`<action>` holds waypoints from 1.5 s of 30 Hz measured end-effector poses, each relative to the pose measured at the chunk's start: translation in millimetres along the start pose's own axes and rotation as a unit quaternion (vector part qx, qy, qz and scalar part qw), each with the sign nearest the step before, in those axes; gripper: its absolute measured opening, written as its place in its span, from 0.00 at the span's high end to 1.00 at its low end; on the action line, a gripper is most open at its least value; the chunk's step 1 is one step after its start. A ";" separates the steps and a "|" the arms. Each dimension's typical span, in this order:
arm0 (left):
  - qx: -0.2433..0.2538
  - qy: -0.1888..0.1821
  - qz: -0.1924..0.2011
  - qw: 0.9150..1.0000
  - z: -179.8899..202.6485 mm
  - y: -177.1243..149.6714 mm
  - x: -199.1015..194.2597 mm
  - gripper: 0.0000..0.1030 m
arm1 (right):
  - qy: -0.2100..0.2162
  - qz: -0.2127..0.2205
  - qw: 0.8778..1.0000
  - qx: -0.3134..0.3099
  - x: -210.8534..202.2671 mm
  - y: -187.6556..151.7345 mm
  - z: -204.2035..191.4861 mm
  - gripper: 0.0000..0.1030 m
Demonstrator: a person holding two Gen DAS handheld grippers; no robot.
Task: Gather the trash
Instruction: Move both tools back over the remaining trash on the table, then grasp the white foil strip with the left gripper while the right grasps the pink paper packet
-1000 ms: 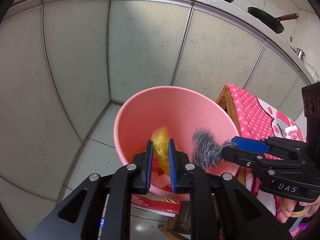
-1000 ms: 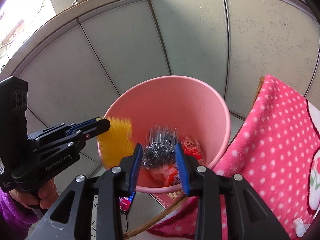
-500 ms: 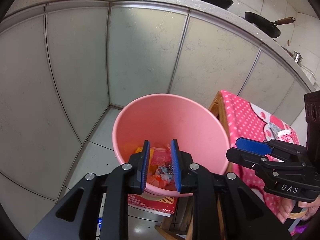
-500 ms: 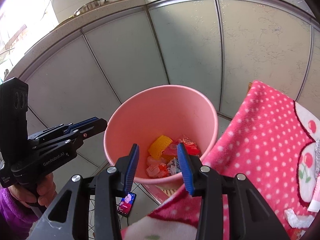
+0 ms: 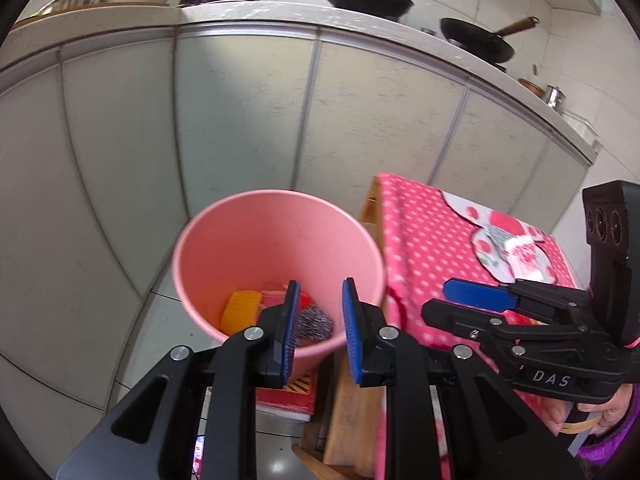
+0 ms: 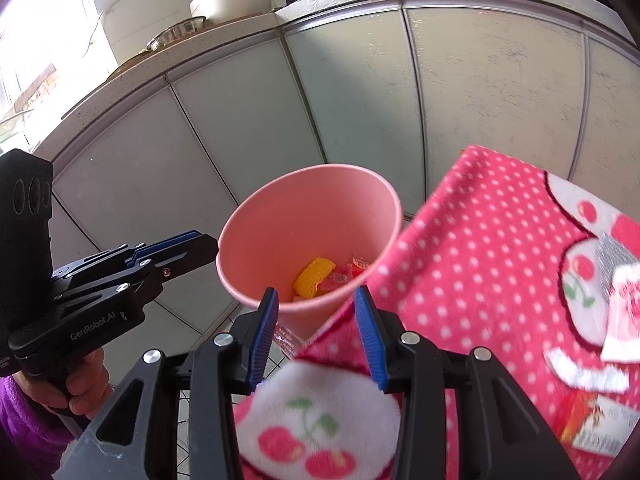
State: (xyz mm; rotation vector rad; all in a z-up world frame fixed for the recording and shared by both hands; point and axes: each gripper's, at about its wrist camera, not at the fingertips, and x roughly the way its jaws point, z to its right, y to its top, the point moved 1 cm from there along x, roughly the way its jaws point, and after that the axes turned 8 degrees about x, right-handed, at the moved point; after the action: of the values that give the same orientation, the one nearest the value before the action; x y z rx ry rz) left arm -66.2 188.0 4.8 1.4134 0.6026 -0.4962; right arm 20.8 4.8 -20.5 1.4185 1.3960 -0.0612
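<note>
Both grippers, left (image 5: 318, 320) and right (image 6: 316, 334), hold their fingers partly open and empty, while the remaining wrappers (image 6: 624, 312) on the cloth-covered bench (image 6: 480, 264) beside the bin (image 5: 280, 236) look light, crinkly, best pinched at an edge.

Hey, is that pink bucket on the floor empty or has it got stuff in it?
Not empty: the pink bucket holds a yellow sponge, steel wool and wrappers.

Both grippers are built of black plastic with blue ribbed pads and silver screws: the left gripper (image 5: 318, 330) is marked "GenRobot.AI", the right gripper (image 6: 316, 334) "DAS". Purple fleecy sleeves (image 6: 24, 436) are worn, seen at 8 o'clock.
</note>
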 end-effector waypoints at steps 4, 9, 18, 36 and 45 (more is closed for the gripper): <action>0.017 -0.023 -0.007 1.000 25.5 -6.1 0.2 0.80 | -0.006 -0.003 1.000 0.015 -13.6 -16.2 14.3 0.62; 0.045 -0.047 -0.017 0.998 61.1 -13.5 3.6 0.79 | -0.023 0.006 0.999 0.026 -36.4 -36.1 34.2 0.62; 0.077 -0.088 -0.035 0.993 113.9 -24.2 14.3 0.79 | -0.063 0.036 0.996 0.044 -82.5 -68.7 64.5 0.62; 0.096 -0.155 -0.079 0.980 182.8 -9.7 54.7 0.80 | -0.114 0.100 0.978 0.144 -145.5 -96.4 151.4 0.62; -0.082 -0.217 -0.178 0.956 186.9 7.9 109.2 0.79 | -0.110 0.110 0.974 0.163 -151.7 -101.6 171.2 0.62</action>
State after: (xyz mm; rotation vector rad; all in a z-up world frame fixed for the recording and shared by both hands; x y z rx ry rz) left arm 38.7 6.7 -50.4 0.9945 0.5259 -0.9908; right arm 4.3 -243.0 -51.3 1.7739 1.0724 -0.3064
